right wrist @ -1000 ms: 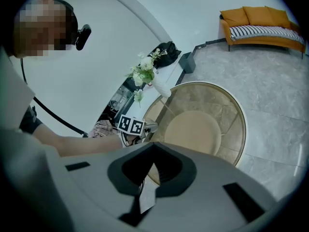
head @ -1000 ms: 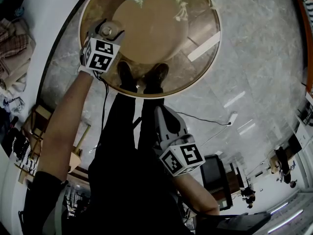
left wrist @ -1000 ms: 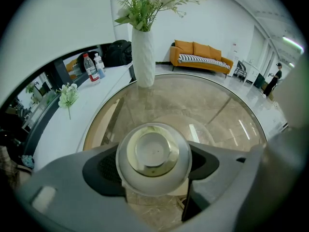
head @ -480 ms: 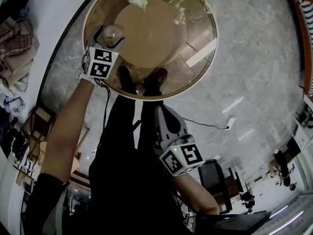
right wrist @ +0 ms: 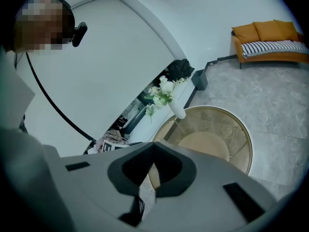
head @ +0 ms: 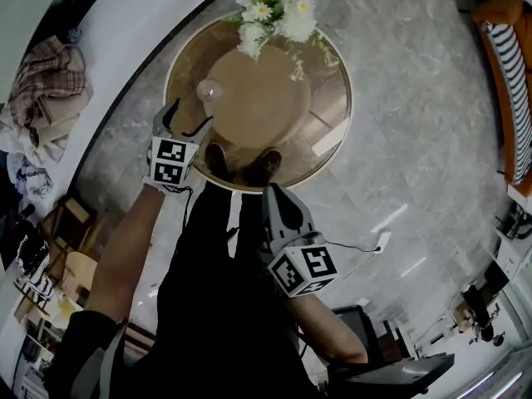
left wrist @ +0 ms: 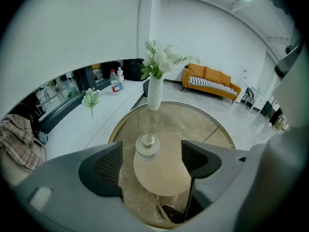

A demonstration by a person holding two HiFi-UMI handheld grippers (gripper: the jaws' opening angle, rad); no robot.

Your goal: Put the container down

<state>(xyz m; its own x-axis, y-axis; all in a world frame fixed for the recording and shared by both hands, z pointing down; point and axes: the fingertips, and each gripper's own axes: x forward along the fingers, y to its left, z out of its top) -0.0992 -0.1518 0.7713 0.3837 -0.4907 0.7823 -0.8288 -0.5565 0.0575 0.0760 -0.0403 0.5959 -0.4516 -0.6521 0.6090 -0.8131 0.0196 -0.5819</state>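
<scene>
The container (left wrist: 147, 146) is standing upright on the round glass surface (head: 332, 73), over the left edge of the tan disc at its middle, so the putting-down is looking done. The left tongs (head: 184, 119) are hanging spread wide just to the near side of it, their jaws having just been opening, with nothing pressed between the pads (the jar is showing in the gap, but beyond the tips and free of both). It is lying far and slightly right of those tongs, its long axis vertical, and the left hand is much the nearer. The right tongs (head: 277, 196) are sitting pressed together and empty, well back by the person's legs. The container is looking small, squat and pale, with a rounded, gleaming cap.
</scene>
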